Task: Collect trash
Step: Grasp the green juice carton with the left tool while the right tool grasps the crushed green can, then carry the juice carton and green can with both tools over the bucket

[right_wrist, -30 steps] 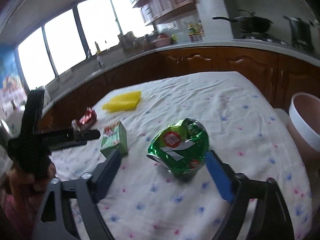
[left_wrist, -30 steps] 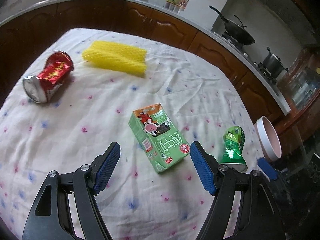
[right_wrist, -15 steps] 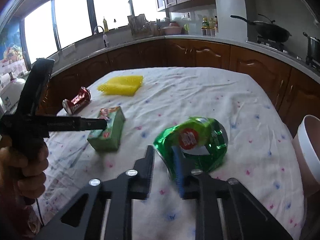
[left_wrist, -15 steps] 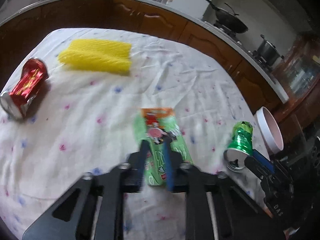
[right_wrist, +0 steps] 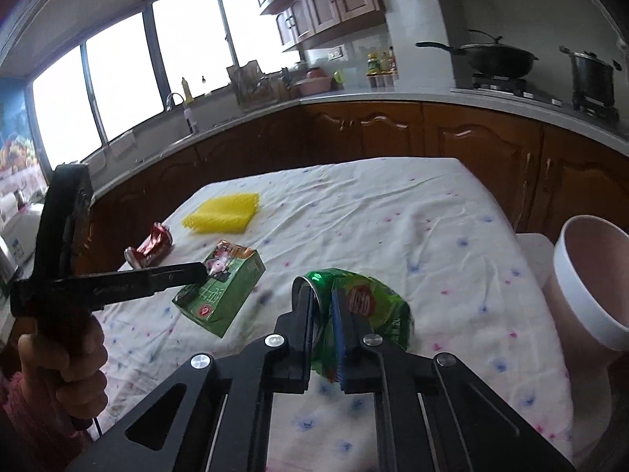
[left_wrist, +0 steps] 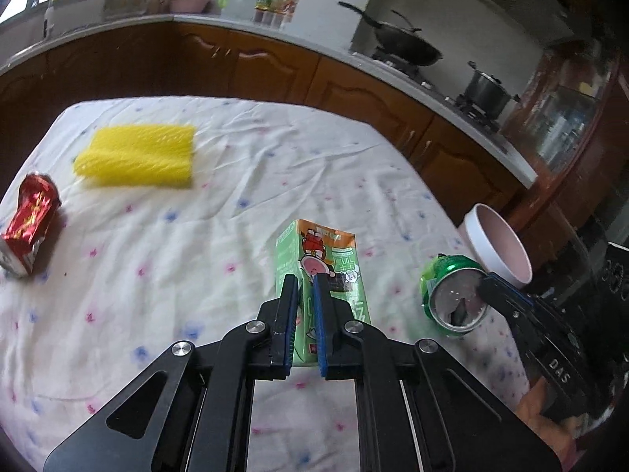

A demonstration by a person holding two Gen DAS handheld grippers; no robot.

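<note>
Since a second ago, both closed from wide open: left tool (left_wrist: 304,287) clamped on green cardboard milk carton (left_wrist: 326,271) at centre frame, right tool (right_wrist: 322,306) pinching crushed green aluminium can (right_wrist: 369,310) at lower centre, both over the white dotted desk (left_wrist: 314,165). Upper left: yellow foam netting (left_wrist: 137,155), crushed red can (left_wrist: 29,228); pink-lined white bin (right_wrist: 589,283) at right edge.

carton (left_wrist: 326,271): green, orange top
crushed can (right_wrist: 365,310): green, red logo
second can (left_wrist: 27,228): red
foam net (left_wrist: 137,156): yellow
tablecloth (left_wrist: 275,165): white, pink and blue dots

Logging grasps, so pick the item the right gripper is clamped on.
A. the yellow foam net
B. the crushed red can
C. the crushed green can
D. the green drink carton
C: in the right wrist view, the right gripper is shut on the crushed green can.
</note>
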